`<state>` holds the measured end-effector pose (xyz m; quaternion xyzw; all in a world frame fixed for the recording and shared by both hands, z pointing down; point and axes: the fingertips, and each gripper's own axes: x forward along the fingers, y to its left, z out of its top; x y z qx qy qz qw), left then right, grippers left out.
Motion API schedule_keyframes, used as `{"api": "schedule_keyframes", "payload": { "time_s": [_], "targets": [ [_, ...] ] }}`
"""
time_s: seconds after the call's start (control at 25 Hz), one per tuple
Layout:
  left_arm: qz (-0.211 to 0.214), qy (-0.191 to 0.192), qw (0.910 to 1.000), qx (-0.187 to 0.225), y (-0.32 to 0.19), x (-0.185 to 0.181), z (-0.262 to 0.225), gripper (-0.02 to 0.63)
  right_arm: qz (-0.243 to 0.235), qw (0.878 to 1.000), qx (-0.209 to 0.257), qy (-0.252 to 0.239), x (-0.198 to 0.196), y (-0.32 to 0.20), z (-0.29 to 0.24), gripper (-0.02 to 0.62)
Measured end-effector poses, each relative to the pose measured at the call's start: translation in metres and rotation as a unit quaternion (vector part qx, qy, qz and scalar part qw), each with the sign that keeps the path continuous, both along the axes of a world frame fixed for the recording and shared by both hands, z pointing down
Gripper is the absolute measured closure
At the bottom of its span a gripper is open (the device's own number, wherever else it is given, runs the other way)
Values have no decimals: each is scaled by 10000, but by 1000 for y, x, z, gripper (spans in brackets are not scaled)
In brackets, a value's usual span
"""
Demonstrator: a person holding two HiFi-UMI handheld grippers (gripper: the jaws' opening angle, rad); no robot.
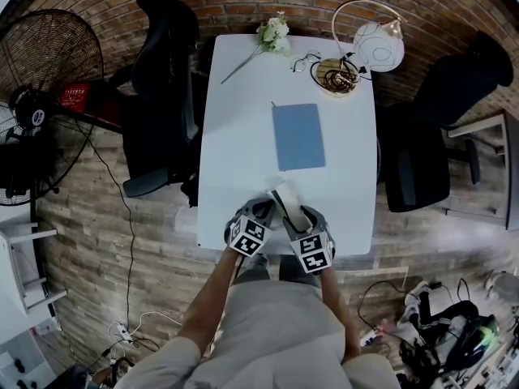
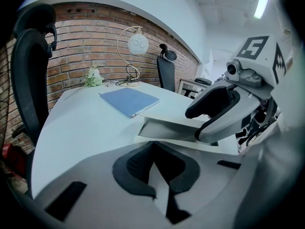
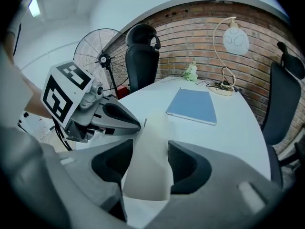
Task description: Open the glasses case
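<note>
A white folding glasses case (image 1: 289, 200) stands tilted near the table's front edge, between my two grippers. In the right gripper view its upright flap (image 3: 151, 151) fills the gap between the dark pads, and my right gripper (image 3: 150, 162) is shut on it. My left gripper (image 2: 155, 171) has its pads nearly together on a thin pale edge of the case; the flat part of the case (image 2: 171, 127) lies just ahead. In the head view the left gripper (image 1: 261, 211) comes in from the left and the right gripper (image 1: 303, 220) from the right.
A blue notebook (image 1: 298, 136) lies mid-table. At the far end are white flowers (image 1: 274, 32), a pair of glasses (image 1: 305, 60), a wire basket (image 1: 336, 76) and a round lamp (image 1: 378, 45). Black chairs (image 1: 162, 96) flank the table (image 1: 235, 136); a fan (image 1: 40, 63) stands left.
</note>
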<state>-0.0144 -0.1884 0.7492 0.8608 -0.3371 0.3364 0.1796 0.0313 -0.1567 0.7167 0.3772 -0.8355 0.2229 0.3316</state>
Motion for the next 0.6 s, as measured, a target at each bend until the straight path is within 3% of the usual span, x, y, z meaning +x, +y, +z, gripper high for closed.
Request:
{"api": "schedule_keyframes", "payload": {
  "time_s": [0.6],
  "targets": [
    [-1, 11, 10000, -6, 0, -2, -1, 603, 150, 9998, 93, -71, 4, -2, -11, 427]
  ]
}}
